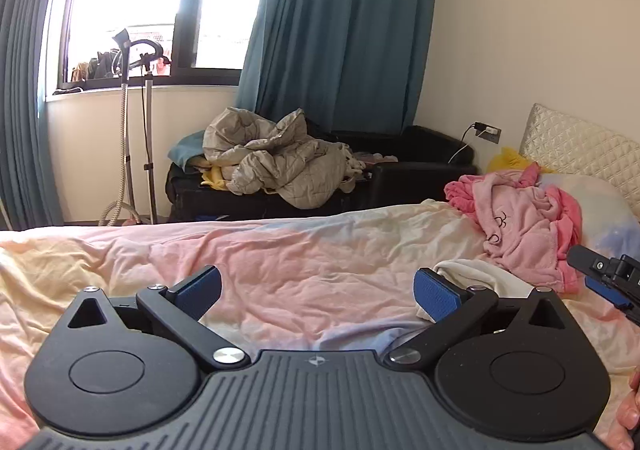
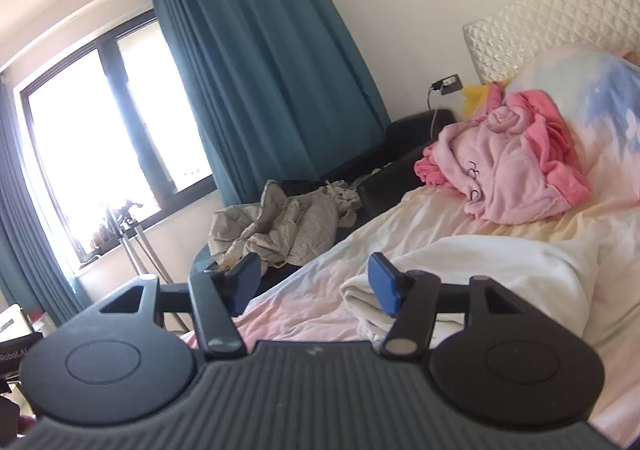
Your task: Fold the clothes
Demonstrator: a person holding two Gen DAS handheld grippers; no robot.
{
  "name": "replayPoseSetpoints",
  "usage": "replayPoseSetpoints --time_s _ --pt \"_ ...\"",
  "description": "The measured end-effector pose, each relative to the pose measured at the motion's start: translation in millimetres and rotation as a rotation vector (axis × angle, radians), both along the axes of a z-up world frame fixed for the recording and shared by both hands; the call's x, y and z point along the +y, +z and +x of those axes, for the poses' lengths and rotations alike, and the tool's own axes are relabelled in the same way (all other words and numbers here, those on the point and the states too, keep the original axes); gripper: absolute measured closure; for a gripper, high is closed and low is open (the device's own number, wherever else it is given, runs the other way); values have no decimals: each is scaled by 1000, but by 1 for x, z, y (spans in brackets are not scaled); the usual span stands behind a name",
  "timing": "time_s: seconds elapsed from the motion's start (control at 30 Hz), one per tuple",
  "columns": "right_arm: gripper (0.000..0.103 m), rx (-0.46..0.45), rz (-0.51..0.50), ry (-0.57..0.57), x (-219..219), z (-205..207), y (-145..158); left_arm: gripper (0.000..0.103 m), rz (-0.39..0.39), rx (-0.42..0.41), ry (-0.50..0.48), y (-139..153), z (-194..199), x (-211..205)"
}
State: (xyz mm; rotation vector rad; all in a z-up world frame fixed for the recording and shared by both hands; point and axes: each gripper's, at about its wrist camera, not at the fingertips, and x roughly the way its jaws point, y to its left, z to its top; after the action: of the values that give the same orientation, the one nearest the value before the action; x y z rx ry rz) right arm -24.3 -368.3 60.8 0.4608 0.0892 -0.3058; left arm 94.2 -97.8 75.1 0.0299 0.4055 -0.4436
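Note:
A folded white cloth (image 2: 492, 270) lies on the bed by my right gripper's right finger; in the left wrist view the white cloth (image 1: 480, 270) shows behind the right finger. A crumpled pink garment (image 1: 524, 226) lies near the pillow, also in the right wrist view (image 2: 508, 166). My left gripper (image 1: 318, 292) is open and empty above the pink-and-yellow bedsheet (image 1: 280, 262). My right gripper (image 2: 316, 278) is open and empty above the bed edge; it also shows at the right of the left wrist view (image 1: 608, 282).
A pillow (image 2: 592, 90) and quilted headboard (image 2: 552, 18) are at the bed's head. A black sofa (image 1: 420, 174) with a beige quilt (image 1: 276, 162) stands beyond the bed. Teal curtains (image 1: 344, 30), a window and a garment steamer (image 1: 132, 130) are behind.

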Motion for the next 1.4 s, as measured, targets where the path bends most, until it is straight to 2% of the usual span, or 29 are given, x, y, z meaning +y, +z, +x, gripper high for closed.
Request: replayPoseSetpoints --time_s 0.1,0.2,0.37,0.47,0.57,0.73,0.9,1.03,1.17,1.23,1.4 --pt "42 7 -77 125 47 2 19 0 95 -39 107 17 -30 31" --pt "42 32 -135 241 88 5 27 0 138 -85 179 27 -63 59" --pt "42 10 -141 367 132 -3 34 0 171 -154 279 21 -105 93" --pt "42 7 -189 424 146 -12 23 0 203 -144 311 6 -111 107" --pt "42 38 -220 466 152 -18 0 0 182 -128 330 -10 -107 119" --pt "42 55 -302 464 160 -11 -19 0 166 -190 316 -24 -111 124" --pt "42 37 -304 430 156 -1 -36 0 102 -148 323 -44 -102 136" --pt "42 60 -296 403 152 10 -54 0 105 -116 331 -62 -95 144" --pt "41 85 -255 398 147 17 -59 0 104 -125 346 -64 -96 143" --pt "34 77 -255 396 147 17 -60 0 85 -127 351 -63 -97 144" --pt "29 90 -281 403 149 16 -66 0 78 -115 362 -66 -95 145"
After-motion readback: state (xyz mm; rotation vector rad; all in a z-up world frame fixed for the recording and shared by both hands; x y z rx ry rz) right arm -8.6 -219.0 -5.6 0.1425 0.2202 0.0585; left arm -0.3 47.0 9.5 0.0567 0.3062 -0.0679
